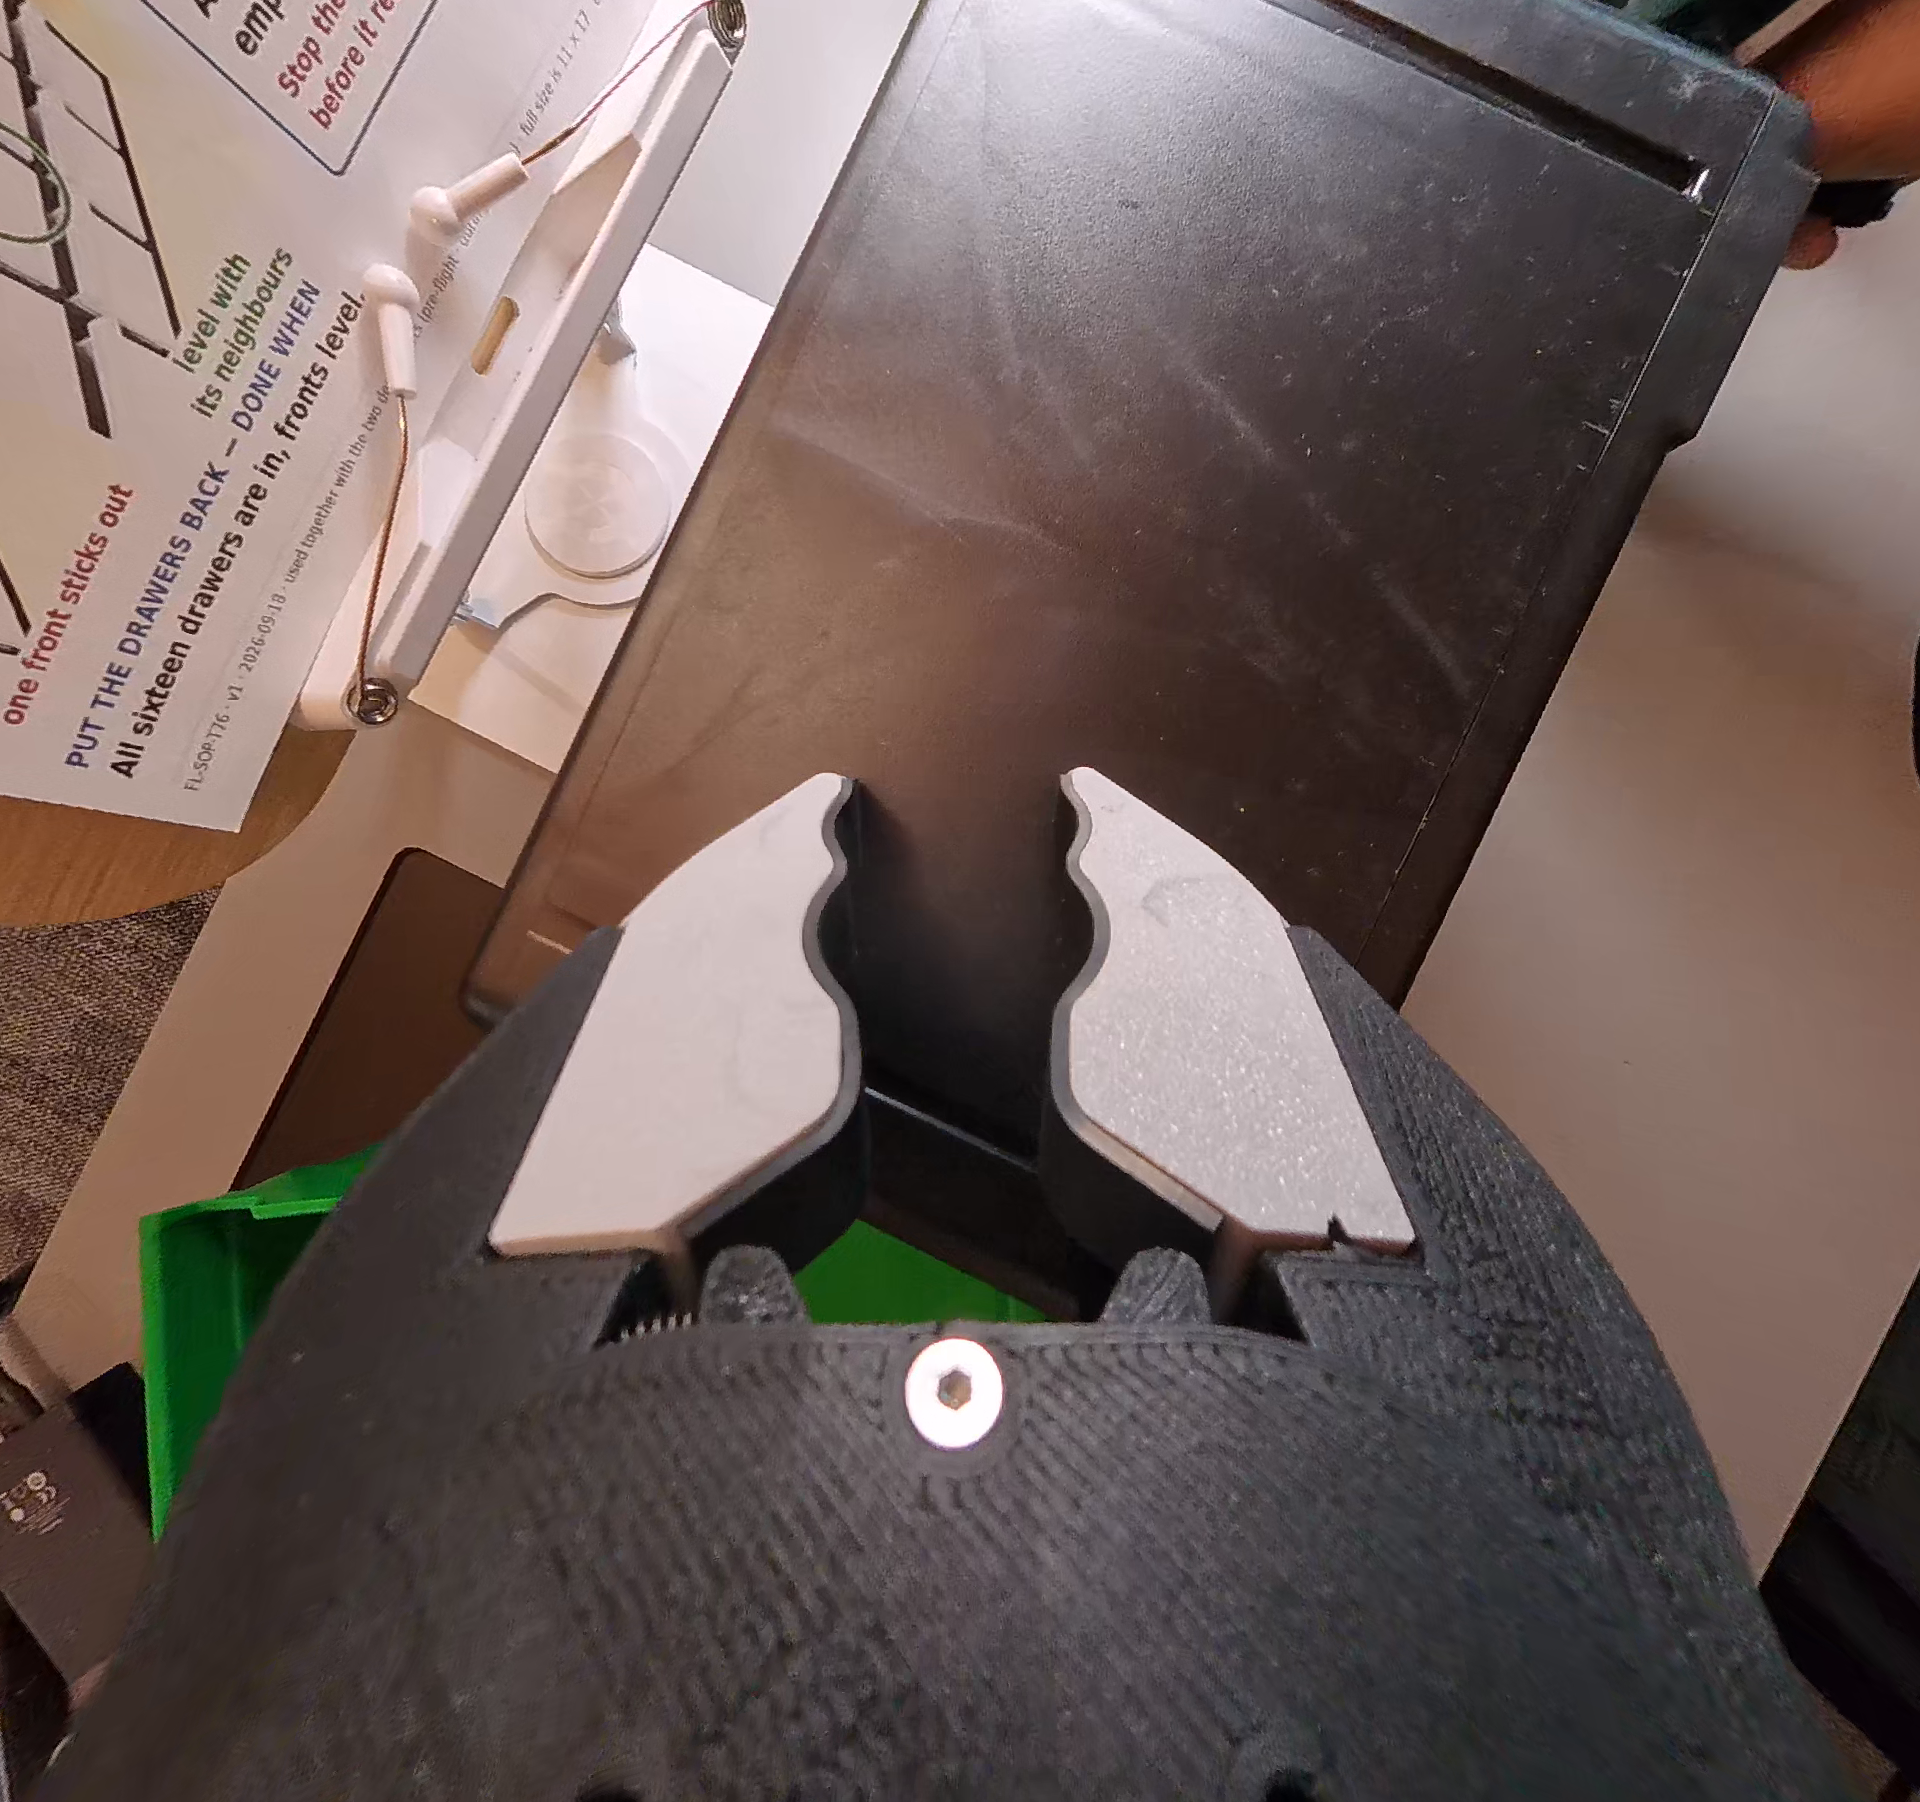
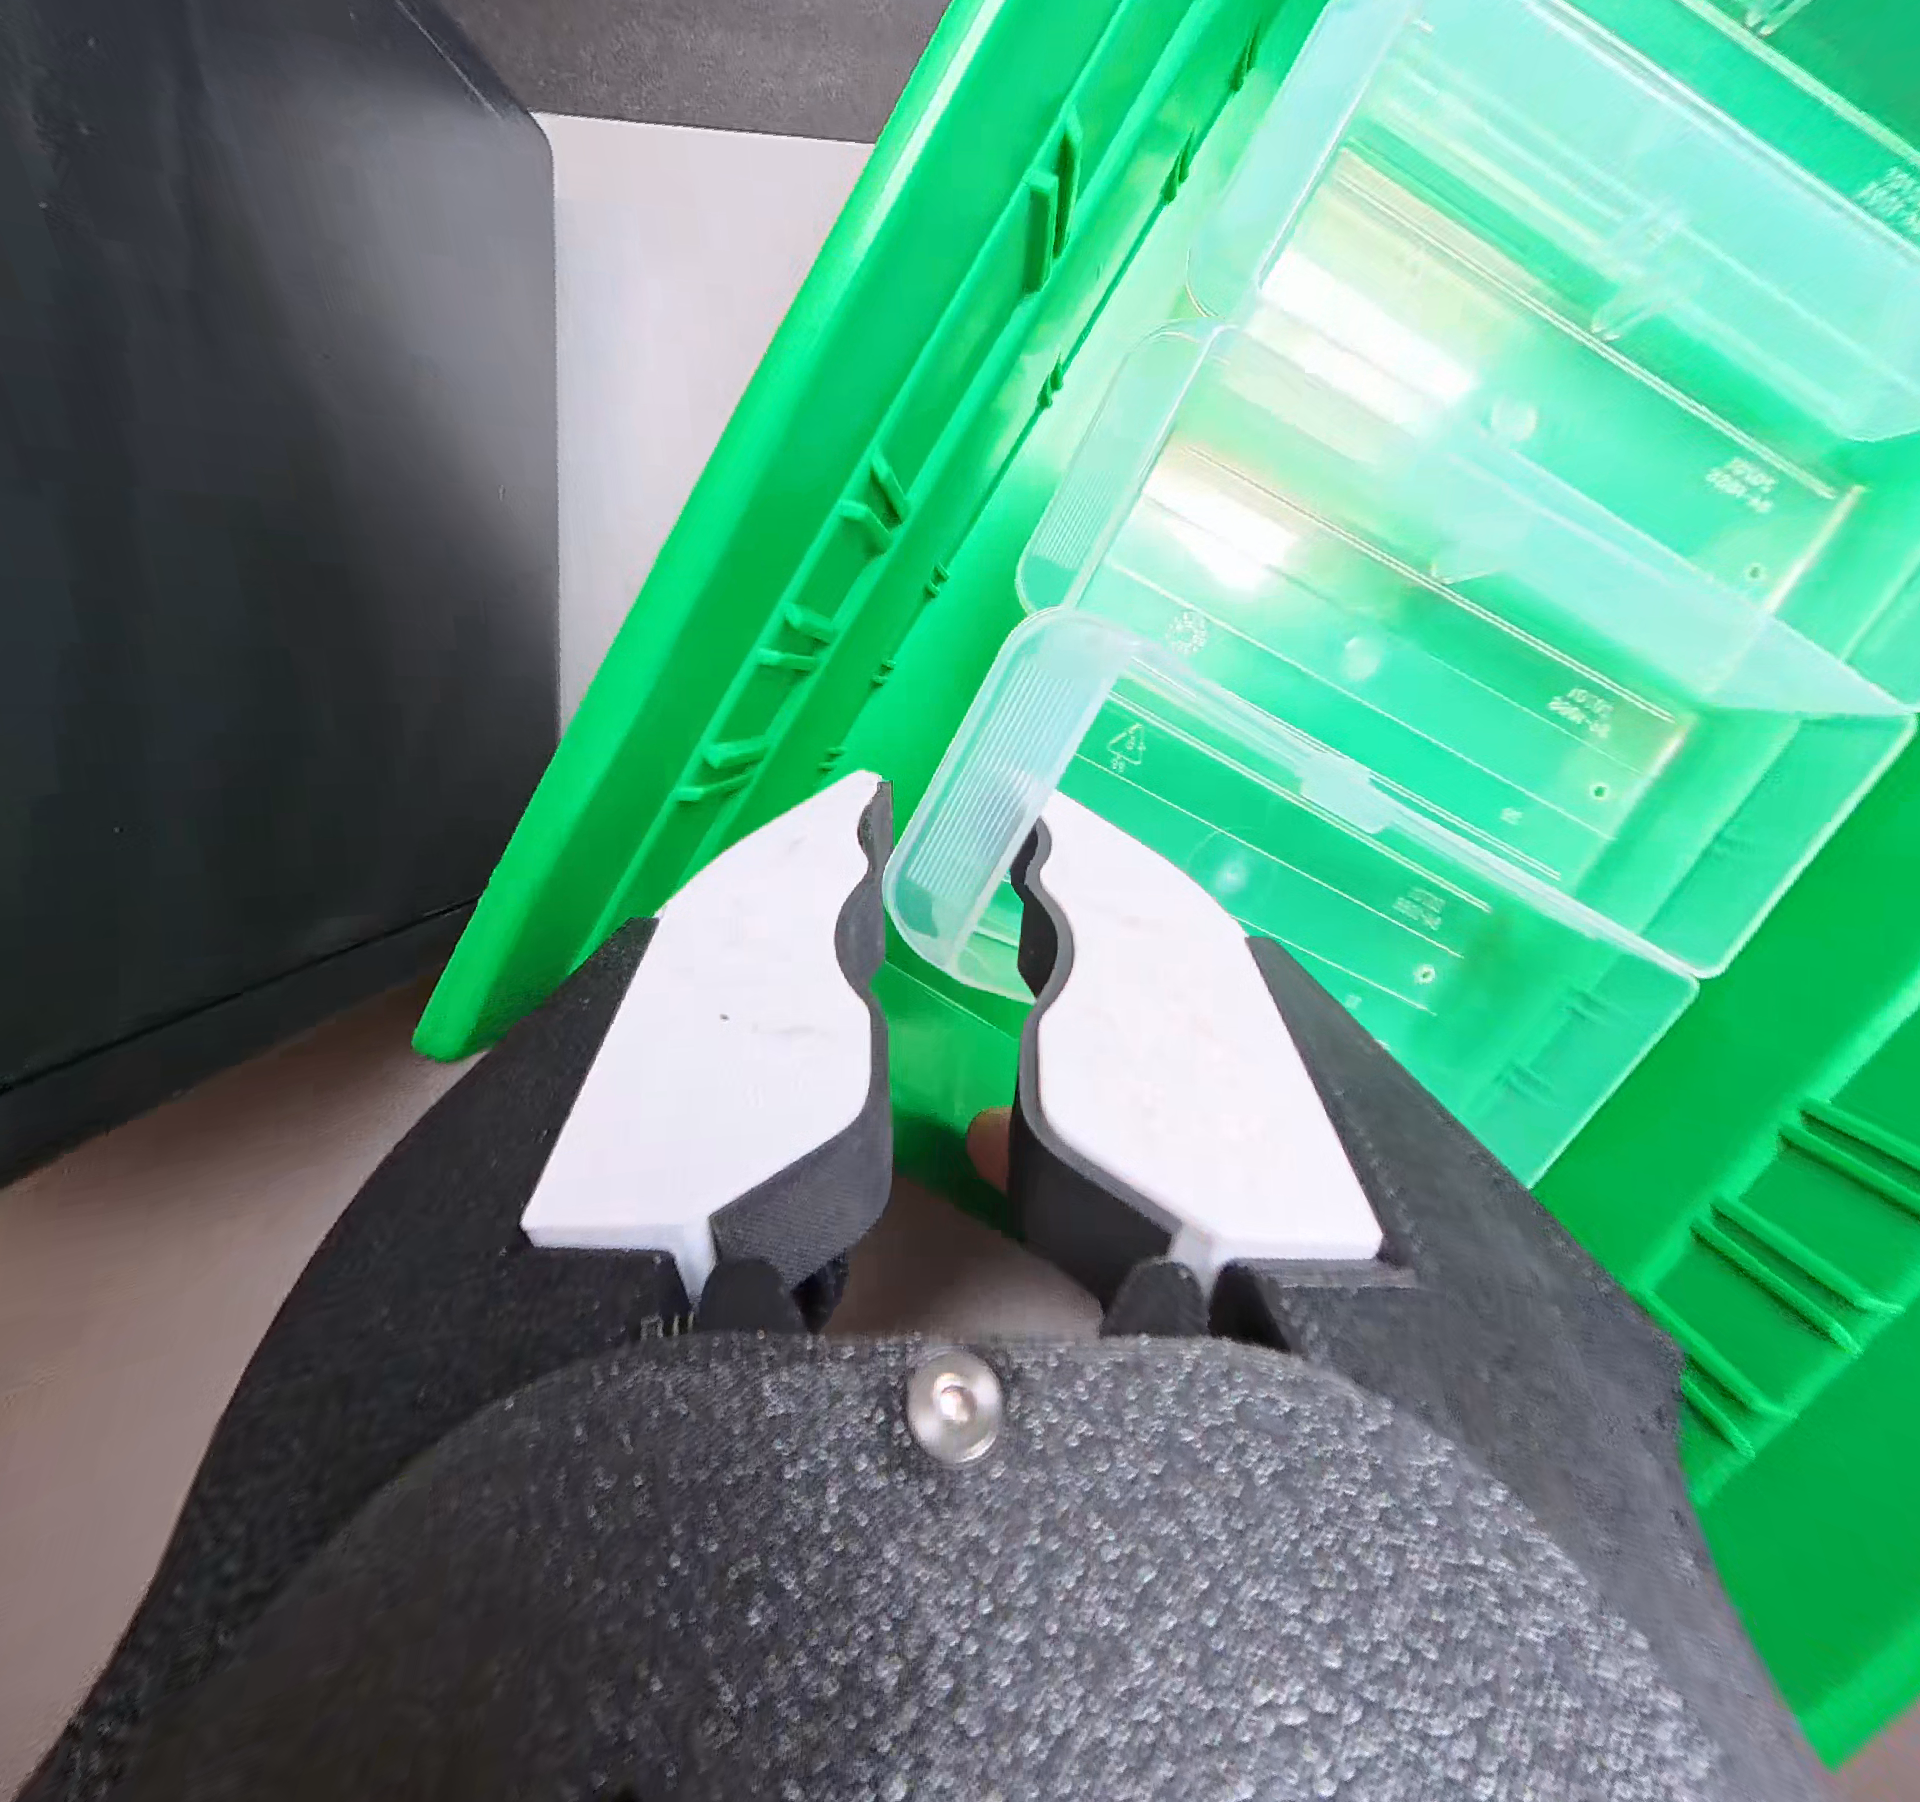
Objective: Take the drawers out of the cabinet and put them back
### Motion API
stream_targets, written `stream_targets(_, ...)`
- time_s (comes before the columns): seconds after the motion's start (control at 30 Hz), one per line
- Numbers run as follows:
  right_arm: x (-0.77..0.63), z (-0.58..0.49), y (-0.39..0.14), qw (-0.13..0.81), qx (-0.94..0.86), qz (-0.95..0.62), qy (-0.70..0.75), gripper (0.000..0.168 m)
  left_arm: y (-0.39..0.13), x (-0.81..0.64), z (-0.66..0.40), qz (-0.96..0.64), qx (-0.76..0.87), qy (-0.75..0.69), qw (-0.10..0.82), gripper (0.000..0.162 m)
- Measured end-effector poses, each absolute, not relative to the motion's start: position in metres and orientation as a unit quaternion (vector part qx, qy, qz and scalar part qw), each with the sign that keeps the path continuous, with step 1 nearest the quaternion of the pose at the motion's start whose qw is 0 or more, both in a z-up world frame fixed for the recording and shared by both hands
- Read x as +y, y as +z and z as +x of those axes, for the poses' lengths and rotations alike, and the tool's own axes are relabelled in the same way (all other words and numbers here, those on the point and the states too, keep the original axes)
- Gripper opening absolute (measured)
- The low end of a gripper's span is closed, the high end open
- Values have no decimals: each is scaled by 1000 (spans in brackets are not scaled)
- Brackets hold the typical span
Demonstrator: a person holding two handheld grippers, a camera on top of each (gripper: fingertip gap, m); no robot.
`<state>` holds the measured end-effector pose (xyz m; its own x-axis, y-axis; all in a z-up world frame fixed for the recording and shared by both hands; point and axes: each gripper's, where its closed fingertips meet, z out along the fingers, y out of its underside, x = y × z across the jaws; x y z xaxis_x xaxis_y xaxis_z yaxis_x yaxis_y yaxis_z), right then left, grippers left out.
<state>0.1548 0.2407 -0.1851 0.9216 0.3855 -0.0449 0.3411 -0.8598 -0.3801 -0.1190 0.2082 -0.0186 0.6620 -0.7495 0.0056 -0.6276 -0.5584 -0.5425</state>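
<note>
The black cabinet [image 1: 1195, 402] fills the left wrist view, showing a plain dusty panel. My left gripper [image 1: 956, 796] is open and empty, its fingers straddling the cabinet's near edge. In the right wrist view the cabinet [image 2: 239, 505] stands at the left. A green bin [image 2: 831, 402] beside it holds several clear plastic drawers stacked slantwise. My right gripper [image 2: 956, 817] is closed on the front handle lip of the nearest clear drawer [image 2: 1299, 817], which still lies in the bin.
A printed instruction sheet [image 1: 208, 453] and a white stand with wired white pieces [image 1: 540, 381] lie left of the cabinet. A green bin corner [image 1: 218, 1337] shows under my left gripper. A person's hand [image 1: 1829, 121] rests at the cabinet's far corner. Pale tabletop [image 1: 1662, 921] lies to the right.
</note>
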Motion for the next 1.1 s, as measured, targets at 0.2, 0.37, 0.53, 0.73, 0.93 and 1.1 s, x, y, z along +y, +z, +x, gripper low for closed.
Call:
stream_targets(0.2, 234, 152, -196, 133, -228, -963, 50, 22, -19, 208, -119, -877, 393, -116, 253, 35)
stream_targets(0.37, 236, 152, -193, 134, -243, -959, 60, 31, -19, 207, -118, -877, 393, -113, 252, 34)
stream_targets(0.53, 252, 146, -163, 213, -250, -938, 110, 37, -19, 207, -118, -877, 394, -112, 251, 34)
stream_targets(0.73, 237, 150, -132, 297, -404, -856, 126, 26, -19, 207, -118, -876, 393, -118, 253, 34)
stream_targets(0.93, 206, 197, -177, 150, -513, -844, 36, 27, -19, 207, -118, -878, 395, -113, 247, 34)
stream_targets(1.1, 215, 201, -196, 133, -536, -833, -25, 16, -19, 206, -118, -880, 392, -112, 245, 34)
